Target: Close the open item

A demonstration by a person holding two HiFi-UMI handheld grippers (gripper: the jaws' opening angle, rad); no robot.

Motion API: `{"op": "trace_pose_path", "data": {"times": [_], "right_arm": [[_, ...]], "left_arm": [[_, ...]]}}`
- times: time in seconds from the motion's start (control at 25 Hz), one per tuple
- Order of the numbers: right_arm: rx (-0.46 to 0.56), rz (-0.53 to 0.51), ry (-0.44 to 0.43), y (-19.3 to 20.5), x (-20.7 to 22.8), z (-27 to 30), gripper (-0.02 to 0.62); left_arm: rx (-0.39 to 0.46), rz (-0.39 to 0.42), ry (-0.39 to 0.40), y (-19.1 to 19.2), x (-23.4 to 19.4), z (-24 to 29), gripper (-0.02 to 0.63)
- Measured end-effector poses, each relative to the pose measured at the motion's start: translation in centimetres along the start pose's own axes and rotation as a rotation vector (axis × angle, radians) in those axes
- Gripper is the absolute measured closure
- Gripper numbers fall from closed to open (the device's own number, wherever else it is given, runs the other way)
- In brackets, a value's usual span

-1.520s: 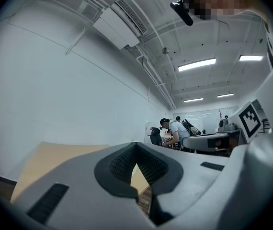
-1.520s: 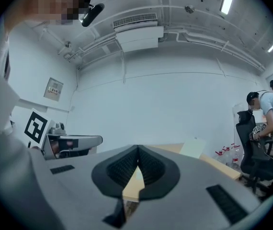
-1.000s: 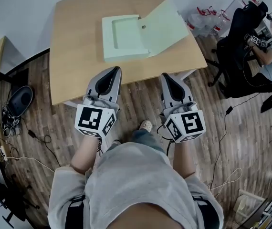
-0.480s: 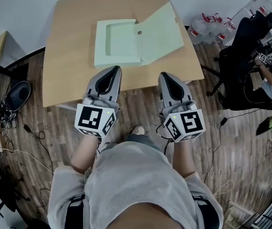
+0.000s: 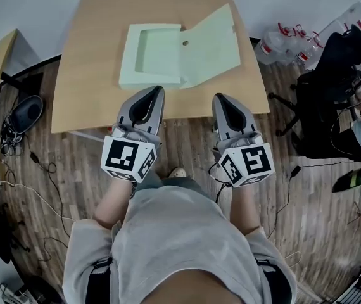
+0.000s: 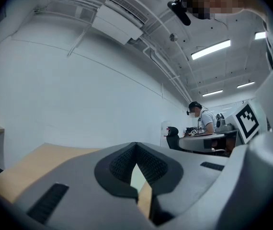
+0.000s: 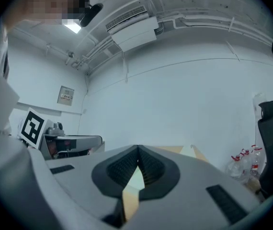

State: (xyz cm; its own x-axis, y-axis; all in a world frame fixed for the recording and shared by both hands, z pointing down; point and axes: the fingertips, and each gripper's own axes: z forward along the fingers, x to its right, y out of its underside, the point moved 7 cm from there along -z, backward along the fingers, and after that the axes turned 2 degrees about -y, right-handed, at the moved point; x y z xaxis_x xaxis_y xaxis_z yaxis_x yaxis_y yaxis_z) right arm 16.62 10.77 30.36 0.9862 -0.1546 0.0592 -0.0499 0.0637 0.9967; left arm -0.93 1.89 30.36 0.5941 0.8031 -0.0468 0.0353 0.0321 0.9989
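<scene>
Pale green box (image 5: pixel 150 57) sits open on the wooden table (image 5: pixel 92 62). Its shallow tray faces up, and its lid (image 5: pixel 212 42) is folded out flat to the tray's right, joined to it along that edge. A small dark spot marks the lid near the hinge.

Left gripper (image 5: pixel 157 89) is just short of the box's near edge, tips over the table and apart from the box. I read its jaws as clenched tip to tip in the left gripper view (image 6: pixel 136 145), with nothing between them.

Right gripper (image 5: pixel 219 97) is near the box's lid, on the near side, over the table's front edge. Its jaws are likewise pressed together and empty (image 7: pixel 138 149). A sliver of table and pale green shows through the notch below the tips.

Well to the right of the box: plastic bottles (image 5: pixel 286 38) on the floor and a black office chair (image 5: pixel 330 100).
</scene>
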Motion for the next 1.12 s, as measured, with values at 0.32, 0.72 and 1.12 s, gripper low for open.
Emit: {"op": "trace_pose_path", "data": {"times": [0.32,0.72,1.12], "right_arm": [[-0.001,0.023,-0.018,0.6,1.5,0.3,0.586],[-0.014,0.039,0.013,0.5,4.5,1.6,0.586],[-0.009,0.037,0.046,-0.3,6.0,5.1,0.586]], "left_arm": [[-0.021,0.005,-0.011,0.3,0.8,1.1,0.597],[-0.034,-0.001,0.003,0.5,0.4,4.6,0.597],[-0.029,-0.001,0.021,0.1,-2.3,7.8,0.597]]}}
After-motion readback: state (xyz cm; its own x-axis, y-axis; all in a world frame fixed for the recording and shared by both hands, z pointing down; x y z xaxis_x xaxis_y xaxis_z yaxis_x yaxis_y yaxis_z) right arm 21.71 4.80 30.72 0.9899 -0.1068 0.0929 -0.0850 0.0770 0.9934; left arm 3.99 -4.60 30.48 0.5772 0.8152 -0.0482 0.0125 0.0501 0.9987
